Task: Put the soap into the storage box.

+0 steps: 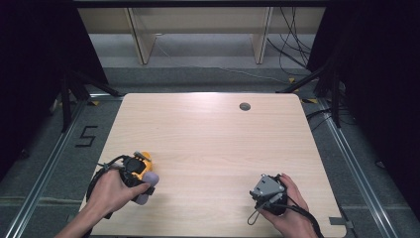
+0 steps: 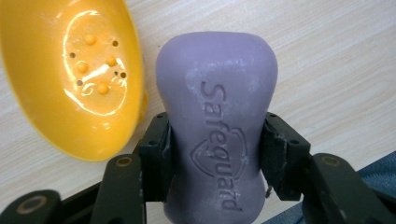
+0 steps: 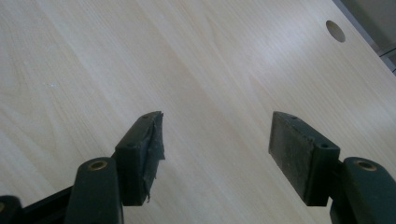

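Note:
A purple soap bar [image 2: 217, 93] stamped "Safeguard" sits clamped at its narrow waist between both black pads of my left gripper [image 2: 217, 154]. Right beside it, to its left in the left gripper view, lies a yellow soap dish [image 2: 79, 79] with small bumps and drain holes, resting empty on the wood. From above, the left gripper [image 1: 147, 188] with the soap bar [image 1: 150, 177] is at the table's front left, just in front of the soap dish [image 1: 144, 159]. My right gripper [image 3: 217, 149] is open over bare wood, nothing between its jaws; in the high view the right gripper [image 1: 266, 184] rests at the front right.
The light wooden table [image 1: 213, 144] has a round cable hole [image 1: 244, 106] near its far edge, the same hole [image 3: 335, 31] showing far off in the right gripper view. Beyond the table stand wooden shelf legs and loose cables on the floor.

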{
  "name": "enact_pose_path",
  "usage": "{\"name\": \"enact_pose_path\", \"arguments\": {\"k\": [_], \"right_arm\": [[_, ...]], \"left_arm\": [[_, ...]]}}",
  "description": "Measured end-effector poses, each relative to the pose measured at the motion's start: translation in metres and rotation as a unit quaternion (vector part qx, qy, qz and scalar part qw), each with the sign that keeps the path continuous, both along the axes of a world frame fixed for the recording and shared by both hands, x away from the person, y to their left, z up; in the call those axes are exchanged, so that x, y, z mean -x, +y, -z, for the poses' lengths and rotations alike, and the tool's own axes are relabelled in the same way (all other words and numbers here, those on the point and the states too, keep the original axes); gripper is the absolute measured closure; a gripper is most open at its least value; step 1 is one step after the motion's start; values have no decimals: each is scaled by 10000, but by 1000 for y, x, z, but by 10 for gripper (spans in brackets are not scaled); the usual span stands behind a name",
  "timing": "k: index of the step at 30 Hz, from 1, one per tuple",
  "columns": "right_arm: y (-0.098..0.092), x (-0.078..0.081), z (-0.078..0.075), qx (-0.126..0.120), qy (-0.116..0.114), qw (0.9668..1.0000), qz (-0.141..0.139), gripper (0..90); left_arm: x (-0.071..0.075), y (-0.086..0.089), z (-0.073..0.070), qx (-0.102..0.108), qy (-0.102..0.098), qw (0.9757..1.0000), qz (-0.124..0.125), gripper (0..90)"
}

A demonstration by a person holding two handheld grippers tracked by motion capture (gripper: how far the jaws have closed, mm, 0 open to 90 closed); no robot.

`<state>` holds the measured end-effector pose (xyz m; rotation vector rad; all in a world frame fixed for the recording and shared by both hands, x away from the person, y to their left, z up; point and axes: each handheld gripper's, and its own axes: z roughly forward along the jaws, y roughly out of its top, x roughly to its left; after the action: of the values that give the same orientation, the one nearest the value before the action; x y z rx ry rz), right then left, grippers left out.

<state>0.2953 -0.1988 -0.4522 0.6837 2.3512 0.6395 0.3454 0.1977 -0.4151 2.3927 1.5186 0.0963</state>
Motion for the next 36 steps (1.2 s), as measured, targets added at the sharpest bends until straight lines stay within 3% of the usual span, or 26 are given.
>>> {"name": "enact_pose_path", "arguments": {"k": [4, 19, 36], "right_arm": [[0, 0, 0, -2, -1, 10000, 1, 360], [0, 1, 0, -22, 19, 10000, 53, 359], [-1, 1, -1, -32, 17, 10000, 61, 359]], "left_arm": [[-1, 4, -2, 107, -34, 9998, -150, 493], [-15, 22, -12, 139, -145, 9989, -434, 493], [-38, 34, -13, -40, -130, 9988, -467, 493]]}}
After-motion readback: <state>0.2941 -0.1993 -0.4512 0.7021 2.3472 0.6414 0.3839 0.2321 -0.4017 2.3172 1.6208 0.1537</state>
